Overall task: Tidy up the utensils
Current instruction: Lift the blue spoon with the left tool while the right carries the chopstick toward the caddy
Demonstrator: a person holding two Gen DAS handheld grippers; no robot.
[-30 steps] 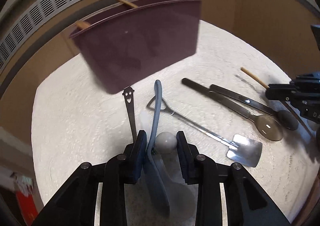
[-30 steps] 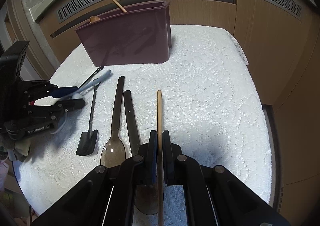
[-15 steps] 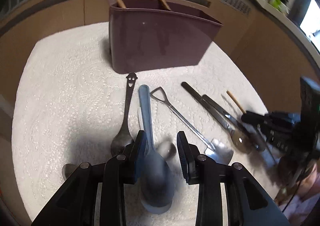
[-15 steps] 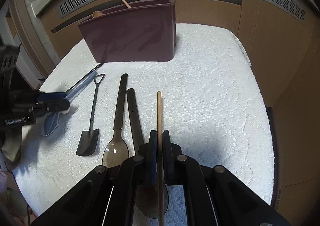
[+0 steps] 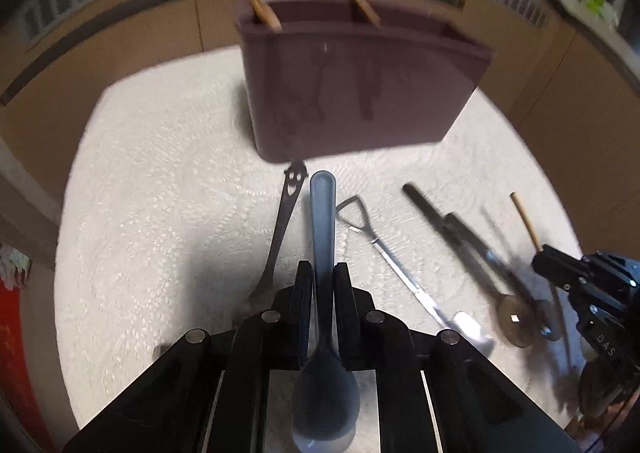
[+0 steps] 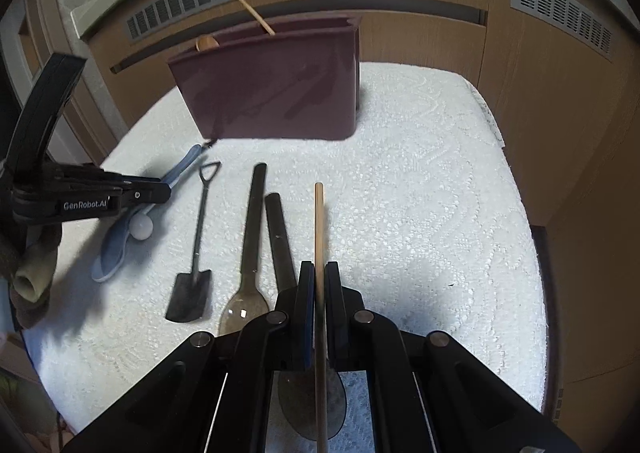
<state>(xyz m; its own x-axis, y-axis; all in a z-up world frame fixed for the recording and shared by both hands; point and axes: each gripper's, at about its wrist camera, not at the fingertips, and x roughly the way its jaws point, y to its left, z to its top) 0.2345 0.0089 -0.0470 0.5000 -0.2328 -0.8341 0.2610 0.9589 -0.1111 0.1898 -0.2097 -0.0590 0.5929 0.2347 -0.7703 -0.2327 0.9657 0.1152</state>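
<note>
My left gripper [image 5: 323,273] is shut on the handle of a blue-grey spoon [image 5: 322,221], whose bowl lies under the camera. In the right wrist view that spoon [image 6: 116,249] and left gripper [image 6: 160,191] are at the left. My right gripper [image 6: 319,273] is shut on a wooden stick handle [image 6: 319,221] pointing forward. A maroon utensil holder [image 5: 360,93] [image 6: 272,85] stands at the far side of the table with wooden utensils in it.
On the white lace cloth [image 6: 420,193] lie a smiley-handled spoon [image 5: 286,213], a small shovel-shaped spoon [image 6: 194,253], a clear brown spoon [image 6: 250,237] and a dark-handled utensil [image 6: 280,237]. A white ball [image 6: 142,227] sits by the blue spoon. Wooden cabinets surround the table.
My left gripper has closed on the blue spoon's handle and the view has swung toward the holder. The right gripper still holds the wooden stick, nearly unmoved.
</note>
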